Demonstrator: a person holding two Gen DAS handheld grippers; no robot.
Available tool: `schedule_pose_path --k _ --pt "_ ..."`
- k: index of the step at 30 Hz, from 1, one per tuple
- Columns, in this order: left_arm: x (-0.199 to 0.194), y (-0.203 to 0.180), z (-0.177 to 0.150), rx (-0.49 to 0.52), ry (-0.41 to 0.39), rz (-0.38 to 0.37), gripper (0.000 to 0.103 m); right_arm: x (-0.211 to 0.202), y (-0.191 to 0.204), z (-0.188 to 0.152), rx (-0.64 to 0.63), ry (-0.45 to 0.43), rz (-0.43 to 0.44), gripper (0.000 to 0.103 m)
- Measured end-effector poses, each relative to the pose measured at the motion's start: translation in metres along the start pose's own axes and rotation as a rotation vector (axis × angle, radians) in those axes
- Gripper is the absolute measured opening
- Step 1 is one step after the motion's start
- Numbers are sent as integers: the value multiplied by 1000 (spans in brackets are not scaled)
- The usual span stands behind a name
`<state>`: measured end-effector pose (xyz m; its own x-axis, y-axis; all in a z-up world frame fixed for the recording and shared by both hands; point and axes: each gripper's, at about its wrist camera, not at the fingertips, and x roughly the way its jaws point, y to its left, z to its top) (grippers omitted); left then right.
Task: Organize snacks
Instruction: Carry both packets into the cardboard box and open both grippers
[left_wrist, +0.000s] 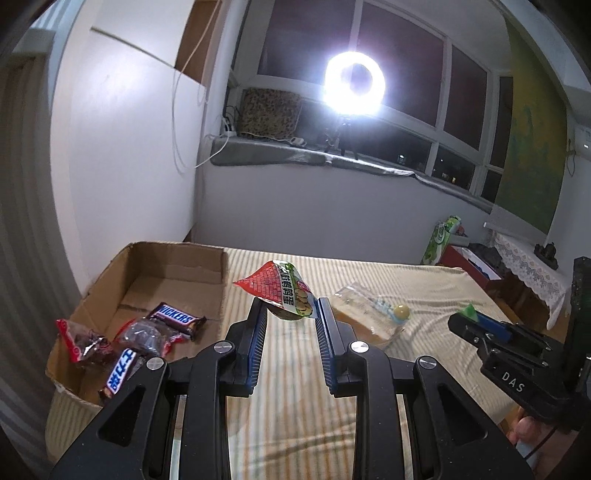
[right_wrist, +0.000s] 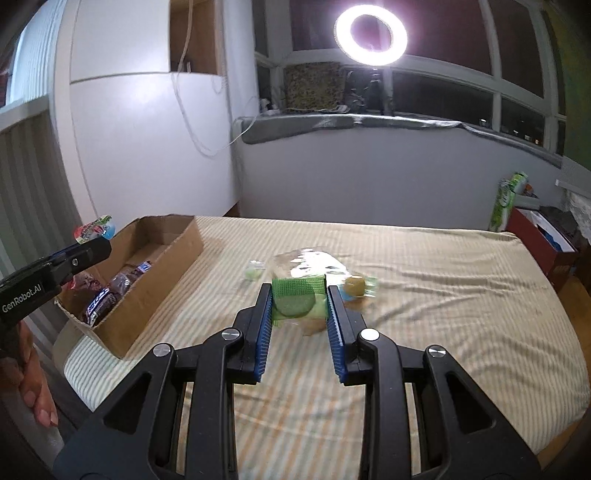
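Note:
My left gripper (left_wrist: 290, 308) is shut on a red and green snack packet (left_wrist: 284, 291), held above the bed just right of the cardboard box (left_wrist: 173, 266). The box holds Snickers bars (left_wrist: 176, 318) and red packets of dark snacks (left_wrist: 83, 341). My right gripper (right_wrist: 300, 299) is shut on a green snack packet (right_wrist: 298, 298), held above the bed. A clear plastic bag (left_wrist: 369, 306) with a yellow ball-shaped snack (left_wrist: 400, 312) lies on the bed beyond it. The right gripper (left_wrist: 476, 325) also shows in the left wrist view, and the left gripper (right_wrist: 88, 245) in the right wrist view.
The bed has a striped beige sheet (right_wrist: 424, 295). A white wall (right_wrist: 147, 147) stands behind the box. A red box (right_wrist: 535, 236) and a green pack (right_wrist: 508, 201) stand at the bed's right. A ring light (right_wrist: 370, 35) shines on the windowsill. A small green item (right_wrist: 253, 271) lies on the sheet.

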<state>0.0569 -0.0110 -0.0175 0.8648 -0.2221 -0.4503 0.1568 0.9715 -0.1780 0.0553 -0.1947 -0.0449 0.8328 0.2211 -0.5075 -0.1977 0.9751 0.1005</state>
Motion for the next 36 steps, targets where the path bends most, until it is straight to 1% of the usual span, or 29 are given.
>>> schedule_pose_path --k 4,9,11,13,16,21,25,30,36 --pt "-5 33 -2 -46 -7 33 25 16 38 9 -59 15 47 29" --pt "-23 88 -7 -114 -22 123 25 37 110 20 -156 21 170 28" --pt "-34 110 -9 -140 -24 166 25 40 143 23 -206 14 231 28" --pt "-47 128 -10 -162 -36 206 25 38 168 26 -245 1 270 29" --pt "-63 140 -7 -178 -60 237 25 27 195 32 -281 -31 321 29" --pt "-87 131 7 -156 -122 246 25 13 209 37 -305 -64 338 29" --pt "-96 127 11 -144 -145 237 25 13 213 37 -307 -66 335 29" --pt "-86 135 12 -150 -127 230 25 32 214 35 -304 -31 332 29" --pt "-53 148 3 -173 -58 223 26 79 212 25 -287 44 342 29"
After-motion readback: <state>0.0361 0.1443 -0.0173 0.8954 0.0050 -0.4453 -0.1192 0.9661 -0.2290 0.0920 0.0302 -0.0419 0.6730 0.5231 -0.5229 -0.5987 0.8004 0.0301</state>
